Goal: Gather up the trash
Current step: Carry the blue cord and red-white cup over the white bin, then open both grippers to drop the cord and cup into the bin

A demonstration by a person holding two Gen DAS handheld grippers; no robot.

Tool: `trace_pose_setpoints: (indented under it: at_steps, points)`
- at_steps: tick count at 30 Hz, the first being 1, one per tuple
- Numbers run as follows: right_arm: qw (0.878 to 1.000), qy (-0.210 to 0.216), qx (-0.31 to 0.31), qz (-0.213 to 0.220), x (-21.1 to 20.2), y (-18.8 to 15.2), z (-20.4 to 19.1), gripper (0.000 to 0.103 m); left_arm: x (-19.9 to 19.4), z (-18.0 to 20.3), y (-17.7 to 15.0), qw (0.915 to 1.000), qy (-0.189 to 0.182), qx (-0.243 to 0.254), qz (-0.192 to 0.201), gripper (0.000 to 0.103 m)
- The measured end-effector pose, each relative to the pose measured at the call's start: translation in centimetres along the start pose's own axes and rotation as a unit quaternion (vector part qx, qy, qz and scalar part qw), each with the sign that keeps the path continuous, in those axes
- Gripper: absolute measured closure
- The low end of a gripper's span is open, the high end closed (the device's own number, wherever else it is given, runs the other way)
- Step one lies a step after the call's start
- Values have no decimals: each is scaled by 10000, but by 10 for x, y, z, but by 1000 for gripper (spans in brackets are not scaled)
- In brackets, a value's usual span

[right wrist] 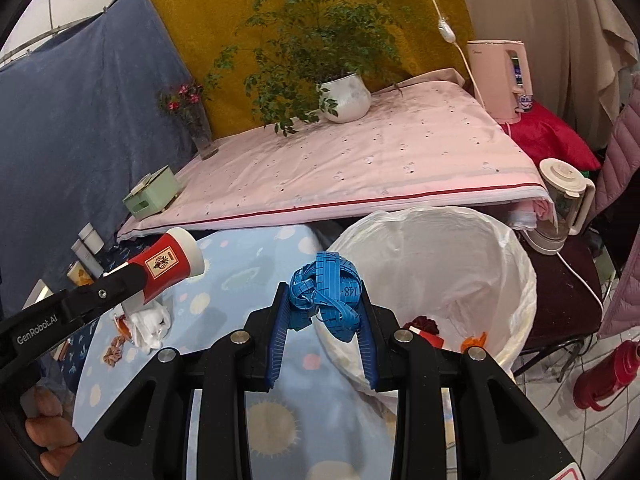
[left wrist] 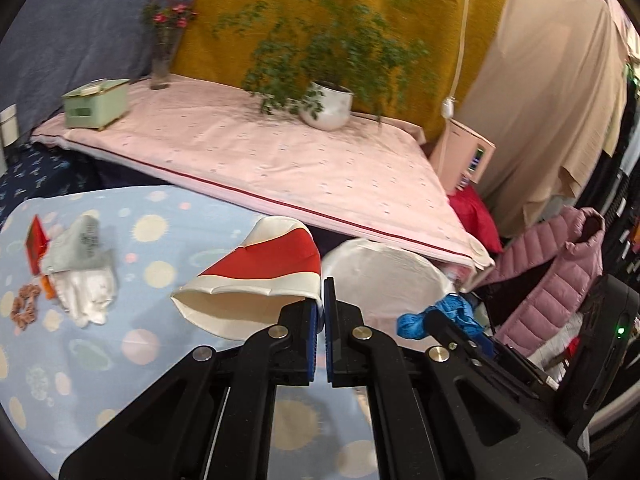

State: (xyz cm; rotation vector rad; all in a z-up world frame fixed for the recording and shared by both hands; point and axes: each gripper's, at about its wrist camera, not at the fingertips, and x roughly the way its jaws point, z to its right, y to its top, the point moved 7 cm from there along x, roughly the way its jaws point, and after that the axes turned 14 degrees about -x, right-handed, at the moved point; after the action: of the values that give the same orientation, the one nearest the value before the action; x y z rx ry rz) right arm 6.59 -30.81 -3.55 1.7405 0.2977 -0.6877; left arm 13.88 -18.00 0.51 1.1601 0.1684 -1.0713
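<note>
The left gripper [left wrist: 322,300] is seen pressed together on the rim of a crushed red-and-white paper cup [left wrist: 256,280], which is held above the worktop [left wrist: 168,360] covered in a pale blue dotted cloth. In the right wrist view the same cup [right wrist: 170,268] is shown from the side, its printed label visible, clamped at the end of the left gripper [right wrist: 134,280].

The right gripper [right wrist: 322,300] is shown pinching a bundled blue measuring tape [right wrist: 326,288] between its partly closed fingers, just beside the rim of a bin lined with a white bag [right wrist: 500,280]. Only a corner of the tape [left wrist: 416,322] and part of the bag [left wrist: 384,272] appear in the left wrist view.

The interior of the bin is revealed by the right wrist view alone: red and orange scraps [right wrist: 428,330] lie at the bottom.

Remaining litter is seen more clearly in the left wrist view: a crumpled white tissue [left wrist: 86,300], a grey wrapper [left wrist: 82,248], a red packet [left wrist: 36,240] and a brown scrunchie [left wrist: 24,308], all near the left edge of the worktop.

Behind, a pink-covered surface [left wrist: 280,160] bears a potted plant [left wrist: 328,104], a green box [left wrist: 96,104] and a vase of flowers [left wrist: 162,64].
</note>
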Motion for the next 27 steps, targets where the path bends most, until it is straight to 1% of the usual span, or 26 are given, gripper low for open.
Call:
trace_pose_setpoints:
  at_steps: [5, 12, 18, 20, 21, 22, 23, 24, 25, 27]
  points:
    - [9998, -159, 141, -2, -4, -4, 29, 73, 19, 36, -12, 9992, -246, 204, -227, 100]
    - [9992, -318, 250, -51, 1, -8, 58, 73, 44, 73, -24, 9970, -455, 439, -438, 100]
    - [9986, -409, 315, -107, 7, -12, 74, 73, 65, 90, -31, 9951, -546, 546, -619, 100]
    - [9984, -425, 343, -131, 9, -13, 78, 73, 71, 92, -33, 9949, -496, 585, -651, 99]
    - [9984, -431, 348, -140, 10, -13, 80, 73, 74, 91, -33, 9951, -460, 570, -669, 94]
    - [9983, -439, 350, -153, 11, -14, 81, 73, 77, 89, -33, 9953, -412, 529, -692, 75]
    - [9983, -444, 351, -169, 12, -14, 83, 73, 79, 85, -33, 9960, -328, 457, -695, 63]
    - [9982, -449, 355, -181, 13, -15, 84, 73, 80, 82, -31, 9967, -276, 380, -657, 46]
    - [9982, -452, 359, -188, 15, -15, 85, 73, 80, 78, -30, 9974, -258, 317, -596, 45]
    - [9980, -456, 372, -212, 18, -15, 87, 73, 82, 74, -29, 9973, -260, 305, -623, 45]
